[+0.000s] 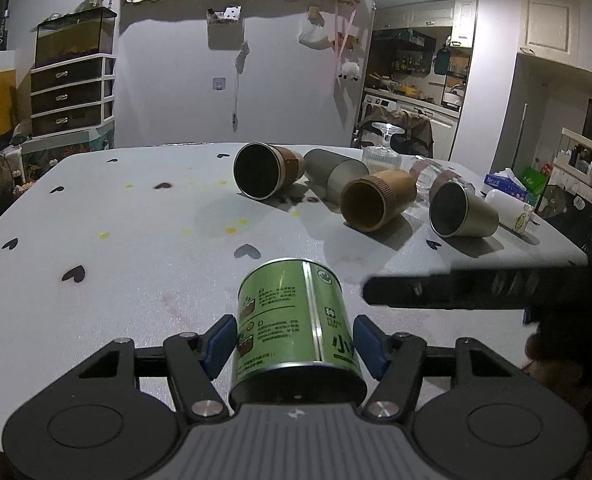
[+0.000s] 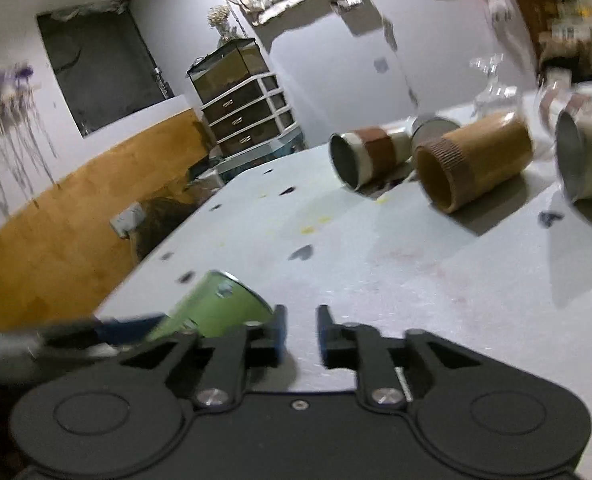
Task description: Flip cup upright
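A green printed cup (image 1: 296, 320) lies on its side between the blue pads of my left gripper (image 1: 294, 346), its closed bottom pointing away from the camera. The pads sit against its two sides, so the gripper is shut on it, just above the white table (image 1: 116, 240). In the right wrist view the same cup (image 2: 220, 308) shows at the lower left, blurred, with the left gripper's blue finger beside it. My right gripper (image 2: 300, 332) hangs over the table just right of the cup; its jaws stand a narrow gap apart with nothing between them.
Several other cups lie on their sides at the far right: a white cup with a brown band (image 1: 264, 172), a grey cup (image 1: 336, 172), a corrugated brown cup (image 1: 376, 200), a metal cup (image 1: 460, 208). Glassware (image 1: 384, 148) and a tissue pack (image 1: 504, 180) stand behind them.
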`<state>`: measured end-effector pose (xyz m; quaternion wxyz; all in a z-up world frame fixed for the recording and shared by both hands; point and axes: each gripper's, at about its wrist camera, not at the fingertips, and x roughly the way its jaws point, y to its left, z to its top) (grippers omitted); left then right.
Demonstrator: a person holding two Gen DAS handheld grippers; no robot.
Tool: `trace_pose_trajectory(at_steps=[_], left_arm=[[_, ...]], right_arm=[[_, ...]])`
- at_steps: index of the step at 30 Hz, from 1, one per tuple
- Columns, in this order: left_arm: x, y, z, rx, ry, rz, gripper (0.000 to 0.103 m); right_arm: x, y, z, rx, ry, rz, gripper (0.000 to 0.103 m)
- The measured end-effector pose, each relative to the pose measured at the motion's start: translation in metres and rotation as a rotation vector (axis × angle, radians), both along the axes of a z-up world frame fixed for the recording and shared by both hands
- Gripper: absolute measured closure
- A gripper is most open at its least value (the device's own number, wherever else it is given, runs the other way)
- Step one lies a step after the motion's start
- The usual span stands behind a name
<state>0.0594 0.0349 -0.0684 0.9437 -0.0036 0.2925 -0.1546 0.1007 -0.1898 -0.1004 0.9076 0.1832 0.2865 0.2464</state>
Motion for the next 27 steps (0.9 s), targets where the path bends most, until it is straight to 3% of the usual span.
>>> trace_pose_trajectory(at_steps=[1, 3, 6, 10, 16, 22, 27], left_arm=[[0.000, 0.000, 0.000, -0.002, -0.001, 0.000, 0.038], [-0.001, 0.001, -0.001, -0.004, -0.003, 0.001, 0.038], [-0.001, -0.001, -0.001, 0.003, -0.008, -0.003, 0.038], [-0.002, -0.001, -0.001, 0.008, -0.011, -0.011, 0.038], [-0.003, 0.001, -0.001, 0.009, -0.014, -0.032, 0.039], [-0.004, 0.009, -0.001, -0.008, -0.015, -0.046, 0.038], [-0.007, 0.017, 0.000, -0.018, -0.029, -0.040, 0.036]], right_arm=[[0.005, -0.002, 0.003, 0.045, 0.040, 0.020, 0.064], [0.017, -0.004, 0.005, 0.158, 0.135, 0.057, 0.041], [0.032, 0.002, 0.006, 0.226, 0.244, 0.063, 0.032], [0.053, 0.011, -0.003, 0.296, 0.435, 0.035, 0.030], [0.075, 0.031, -0.012, 0.319, 0.617, 0.018, 0.023], [0.085, 0.049, -0.012, 0.236, 0.669, 0.051, 0.026], [0.085, 0.055, 0.000, 0.176, 0.628, 0.098, 0.028]])
